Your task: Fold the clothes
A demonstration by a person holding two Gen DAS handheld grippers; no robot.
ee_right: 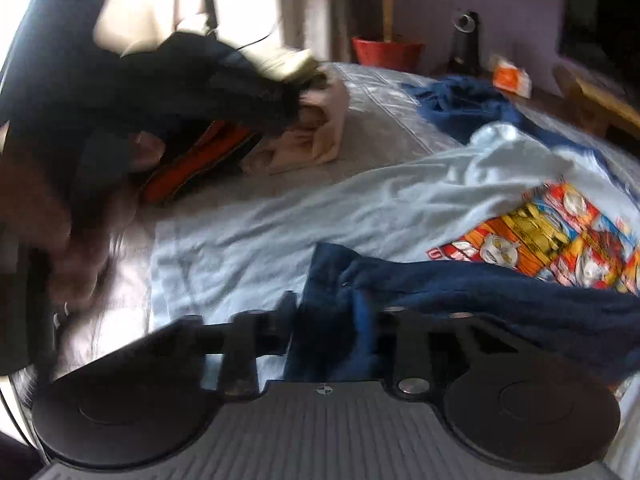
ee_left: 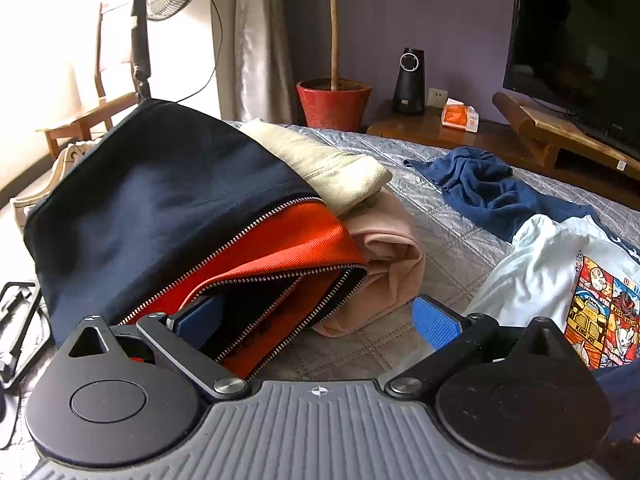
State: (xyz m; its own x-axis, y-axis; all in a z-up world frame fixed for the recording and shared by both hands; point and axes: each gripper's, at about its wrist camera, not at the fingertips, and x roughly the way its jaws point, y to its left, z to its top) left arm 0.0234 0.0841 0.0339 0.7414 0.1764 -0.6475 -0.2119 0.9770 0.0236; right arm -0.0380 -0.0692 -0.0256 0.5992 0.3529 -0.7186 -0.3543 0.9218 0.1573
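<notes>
The right gripper (ee_right: 332, 320) is closed on a fold of navy sleeve (ee_right: 460, 296), the dark blue cloth bunched between its jaws and trailing off toward three o'clock. Just beyond it, from nine o'clock round to two, the pale blue T-shirt (ee_right: 320, 208) lies rumpled on the quilted bedspread (ee_right: 376, 128), its comic-strip print (ee_right: 540, 240) at about two o'clock. The left gripper (ee_left: 320, 320) stands with its blue pads wide apart, one finger (ee_left: 200, 316) tucked into the open mouth of a navy and orange zipped jacket (ee_left: 168, 208) at ten o'clock, holding nothing. Behind that, at twelve o'clock, sit a cream garment (ee_left: 332, 164) and a pink one (ee_left: 384, 256), already folded. The step in hand looks to be drawing the sleeve across the shirt body; next the right hand should probably carry it over toward eleven o'clock, lay it flat and release, while the left comes free of the jacket to pin the shirt.
</notes>
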